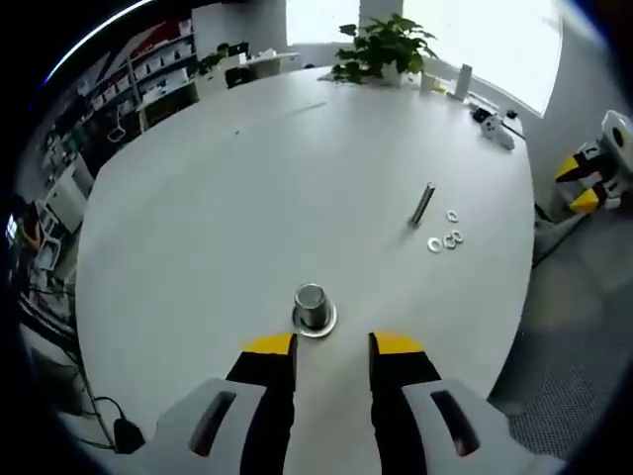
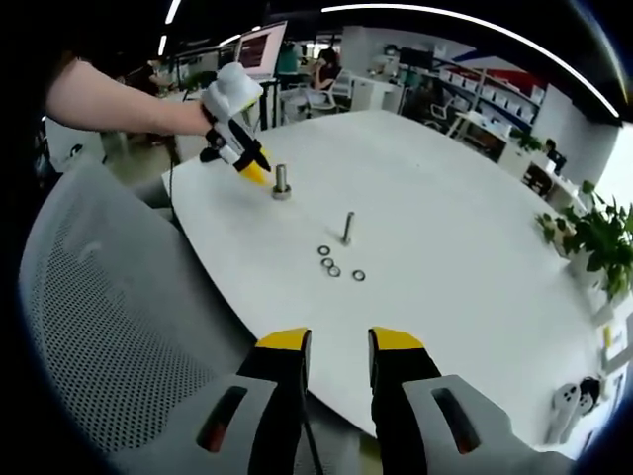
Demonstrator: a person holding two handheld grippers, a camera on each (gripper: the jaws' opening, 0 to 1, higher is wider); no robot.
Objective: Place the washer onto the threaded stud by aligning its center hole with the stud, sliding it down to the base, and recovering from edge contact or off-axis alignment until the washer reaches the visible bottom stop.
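Left gripper (image 1: 332, 343): jaws apart, nothing between them, positioned just in front of a short metal cylinder with a flange base (image 1: 313, 309) standing upright on the white tabletop (image 1: 247, 188). In the right gripper view the same gripper (image 2: 259, 176) sits just beside that cylinder (image 2: 282, 182), held by a person's hand (image 2: 223, 109).

Right gripper (image 2: 339, 346): jaws apart and empty, located over the near tabletop (image 2: 445, 257) edge, above a grey mesh chair back (image 2: 109, 327).

Threaded stud (image 1: 423, 203) (image 2: 348, 227): upright near the tabletop centre, bare. Washers (image 1: 447, 237) (image 2: 334, 265): four, lying flat on the tabletop just beside the stud base, none on the stud
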